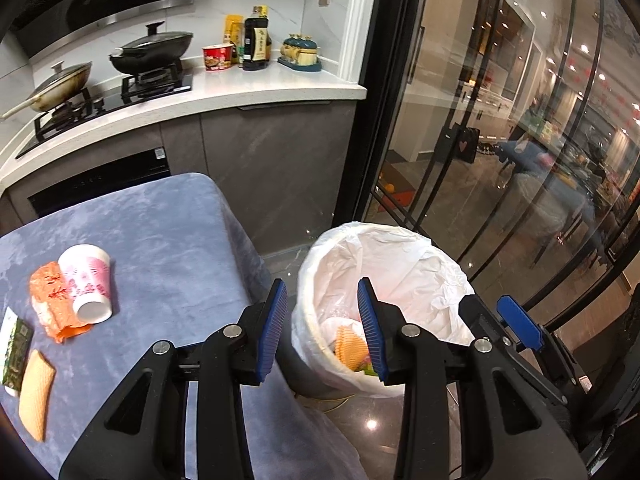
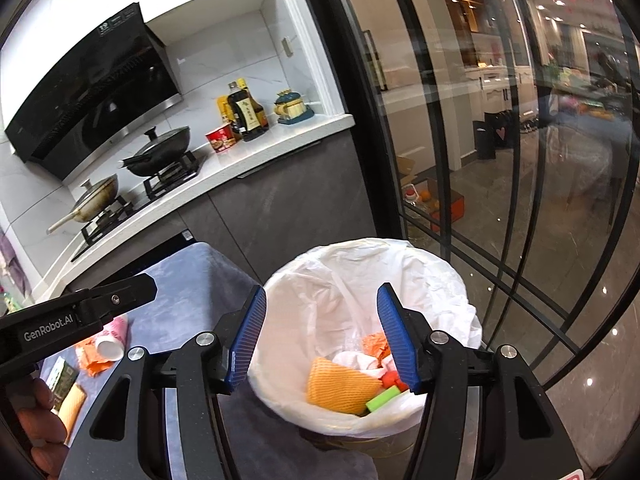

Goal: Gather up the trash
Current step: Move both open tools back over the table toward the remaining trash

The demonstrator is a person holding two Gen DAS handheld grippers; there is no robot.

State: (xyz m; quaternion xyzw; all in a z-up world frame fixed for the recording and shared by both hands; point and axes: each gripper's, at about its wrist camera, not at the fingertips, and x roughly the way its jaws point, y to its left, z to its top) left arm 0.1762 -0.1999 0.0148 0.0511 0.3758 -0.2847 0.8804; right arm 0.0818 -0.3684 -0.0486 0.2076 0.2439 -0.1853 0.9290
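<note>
Standing beside the blue-cloth-covered surface (image 1: pixel 168 232) is a round bin lined with a white plastic bag (image 2: pixel 404 276), and both grippers hang over its mouth. The left gripper (image 1: pixel 322 328) has its jaws spread with nothing between them; the right gripper (image 2: pixel 322 336) likewise has its jaws parted and empty. Inside the bin lie an orange ribbed wafer-like piece (image 2: pixel 340 386), a crumpled orange wrapper (image 2: pixel 374 344), white crumpled paper (image 2: pixel 356 360), a small red piece (image 2: pixel 390 380) and a green block (image 2: pixel 383 398). Well away from the bin, on the surface, a pink-and-white paper cup (image 1: pixel 89 280) lies on its side against an orange packet (image 1: pixel 50 300), with a tan wafer (image 1: pixel 36 392) and a dark green packet (image 1: pixel 16 352) nearby.
</note>
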